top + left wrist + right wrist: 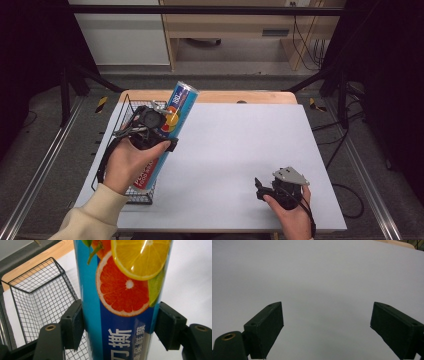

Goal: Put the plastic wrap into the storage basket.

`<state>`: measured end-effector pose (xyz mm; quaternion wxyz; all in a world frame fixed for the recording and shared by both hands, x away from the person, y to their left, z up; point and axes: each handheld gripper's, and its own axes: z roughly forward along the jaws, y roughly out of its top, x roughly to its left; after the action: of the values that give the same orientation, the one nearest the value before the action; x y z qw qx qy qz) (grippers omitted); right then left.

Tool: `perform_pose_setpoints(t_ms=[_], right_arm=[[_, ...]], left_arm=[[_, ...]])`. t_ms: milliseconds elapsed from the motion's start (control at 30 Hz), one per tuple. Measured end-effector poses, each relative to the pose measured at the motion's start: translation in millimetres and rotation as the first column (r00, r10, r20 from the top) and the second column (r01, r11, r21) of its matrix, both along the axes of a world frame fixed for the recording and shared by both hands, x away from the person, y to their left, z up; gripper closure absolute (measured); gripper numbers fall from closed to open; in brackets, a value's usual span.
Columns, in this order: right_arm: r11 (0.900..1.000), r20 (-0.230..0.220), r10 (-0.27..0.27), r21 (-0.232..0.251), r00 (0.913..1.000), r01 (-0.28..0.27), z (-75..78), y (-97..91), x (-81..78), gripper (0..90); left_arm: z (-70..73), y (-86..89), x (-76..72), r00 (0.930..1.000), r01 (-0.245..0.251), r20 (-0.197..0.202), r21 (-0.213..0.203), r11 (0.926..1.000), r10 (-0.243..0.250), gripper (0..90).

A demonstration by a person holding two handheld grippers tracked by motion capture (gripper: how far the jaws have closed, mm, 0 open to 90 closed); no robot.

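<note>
A long blue tube (174,117) printed with orange and lemon slices slants over the black wire basket (126,107) at the table's left side. My left gripper (159,122) is shut on the tube, and in the left gripper view its two black pads (73,325) press on either side of the blue tube (122,297). The tube's lower end reaches into the basket behind the person's hand. At the front right of the table my right gripper (259,187) rests low, open, with nothing between its pads (265,327).
The wire basket (37,297) stands on the grey table surface (240,145) near its left edge. A wooden strip (210,96) runs along the table's far edge. Cables (345,195) hang off the right side.
</note>
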<state>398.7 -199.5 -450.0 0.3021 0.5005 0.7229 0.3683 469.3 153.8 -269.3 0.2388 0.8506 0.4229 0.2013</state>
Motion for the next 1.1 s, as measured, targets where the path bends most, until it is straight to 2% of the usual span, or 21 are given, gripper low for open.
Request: perform_pose_setpoints(t_ms=[300, 633, 667, 733, 800, 967, 1000, 1067, 1100], right_arm=[[1.0000, -0.002, 0.002, -0.005, 1.0000, -0.002, -0.1, 0.5, 1.0, 11.6], [1.0000, 0.003, -0.002, -0.003, 1.0000, 0.002, 0.6, -0.4, 1.2, 11.6], [1.0000, 0.003, -0.002, -0.003, 1.0000, 0.002, 0.5, -0.3, 1.3, 11.6], [1.0000, -0.003, -0.004, -0.002, 1.0000, 0.004, 0.4, 0.4, 1.5, 11.6], [1.0000, -0.001, -0.003, -0.004, 1.0000, 0.003, 0.3, 0.8, 1.8, 11.6], [1.0000, -0.005, 0.000, -0.004, 1.0000, 0.000, 0.0, 1.9, 2.4, 11.6], [1.0000, -0.006, 0.003, -0.005, 1.0000, -0.003, 0.4, 2.3, 2.6, 11.6], [1.0000, -0.005, 0.007, 0.000, 1.0000, -0.007, 1.0, 3.4, 2.8, 11.6], [1.0000, -0.005, 0.008, 0.000, 1.0000, -0.008, 1.2, 3.7, 2.7, 11.6]], left_arm=[[-4.0, 16.3, -9.8, 0.9996, -0.018, -0.019, 0.016, 0.9997, 0.018, 32.1], [-3.4, 44.2, -21.5, 0.9964, -0.076, -0.035, 0.022, 0.9968, 0.077, 32.1], [-3.8, 47.8, -21.4, 0.9973, -0.068, -0.023, 0.042, 0.9968, 0.069, 32.1], [-5.7, 52.3, -23.2, 0.9963, -0.082, -0.019, 0.056, 0.9950, 0.084, 32.1], [-8.9, 56.1, -24.9, 0.9957, -0.086, -0.030, 0.047, 0.9952, 0.088, 32.1], [-10.7, 61.3, -30.6, 0.9950, -0.092, -0.033, 0.056, 0.9942, 0.094, 32.1], [-10.7, 62.7, -30.9, 0.9961, -0.080, -0.032, 0.045, 0.9957, 0.082, 32.1], [-9.3, 66.0, -33.2, 0.9929, -0.111, -0.036, 0.049, 0.9926, 0.113, 32.1], [-8.9, 67.7, -33.0, 0.9933, -0.107, -0.037, 0.052, 0.9929, 0.109, 32.1]])
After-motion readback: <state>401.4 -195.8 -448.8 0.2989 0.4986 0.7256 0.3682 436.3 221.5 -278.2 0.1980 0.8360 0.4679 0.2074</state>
